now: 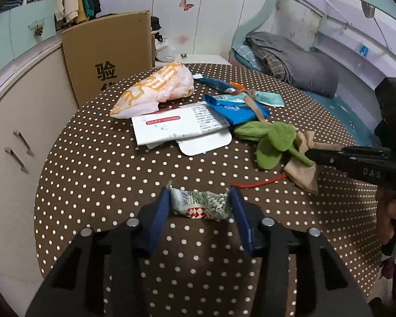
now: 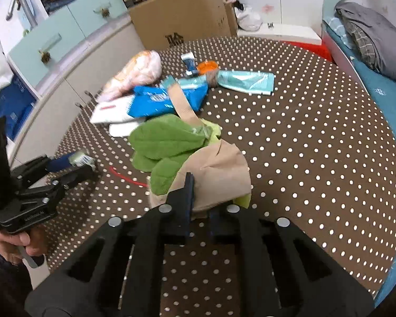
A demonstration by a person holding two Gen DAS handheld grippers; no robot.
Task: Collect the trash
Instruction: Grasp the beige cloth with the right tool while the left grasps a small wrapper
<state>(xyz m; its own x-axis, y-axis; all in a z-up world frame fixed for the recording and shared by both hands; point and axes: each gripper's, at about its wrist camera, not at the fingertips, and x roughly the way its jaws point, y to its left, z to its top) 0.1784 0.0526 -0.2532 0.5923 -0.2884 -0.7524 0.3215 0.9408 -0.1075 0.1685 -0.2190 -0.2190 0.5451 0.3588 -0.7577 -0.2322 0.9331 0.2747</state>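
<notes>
Left gripper (image 1: 200, 206): a crumpled patterned wrapper (image 1: 202, 204) is clamped between the blue pads (image 1: 161, 211), just above the dotted tablecloth (image 1: 97, 174), presumably so it can be carried off as trash. Right gripper (image 2: 198, 206): jaws are closed on a tan stocking-like cloth (image 2: 219, 174) tangled with a green leaf-shaped cloth (image 2: 169, 140); the bundle is pinched at its near edge. Remaining litter, a blue packet (image 2: 161, 100) and a white carton (image 1: 171, 126), is left mid-table. A red strip (image 1: 258, 182) lies between the grippers.
</notes>
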